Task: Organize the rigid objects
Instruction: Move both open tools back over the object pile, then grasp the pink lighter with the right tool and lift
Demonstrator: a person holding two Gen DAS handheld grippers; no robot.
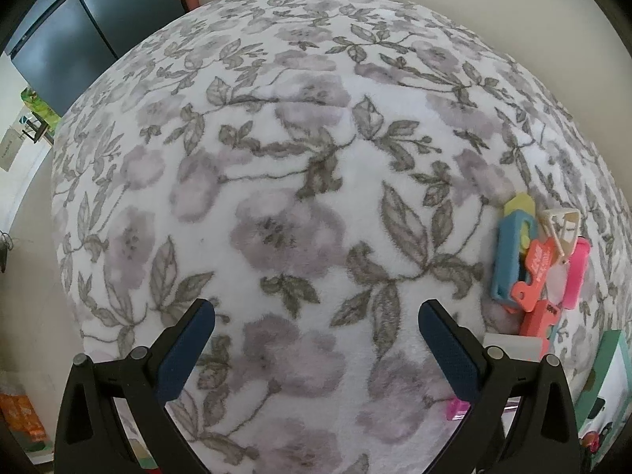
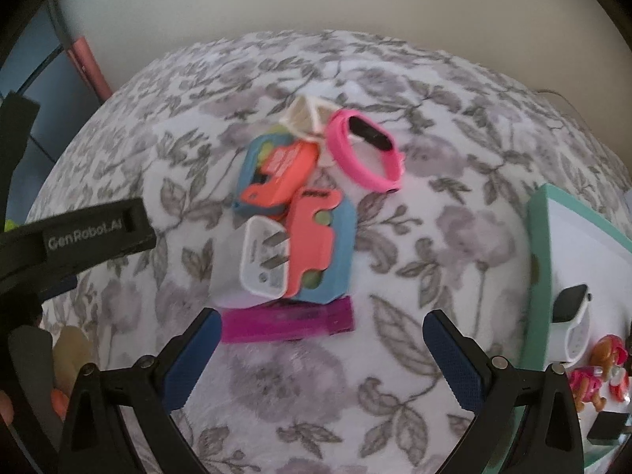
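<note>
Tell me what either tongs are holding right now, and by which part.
Nothing. Left tongs and right tongs are both open and empty; the toy pile lies untouched on the blanket.

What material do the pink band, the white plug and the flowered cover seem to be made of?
Pink band: probably silicone or soft rubber, matte, curved into a loop around a dark glossy insert.
White plug: hard smooth plastic with two grey prongs, likely metal.
Flowered cover: soft fleece-like fabric; fuzzy pile shows at the printed leaves.

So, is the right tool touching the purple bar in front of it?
Apart. In the right wrist view the right tool is open, and blanket shows between its left fingertip and the purple bar.
</note>
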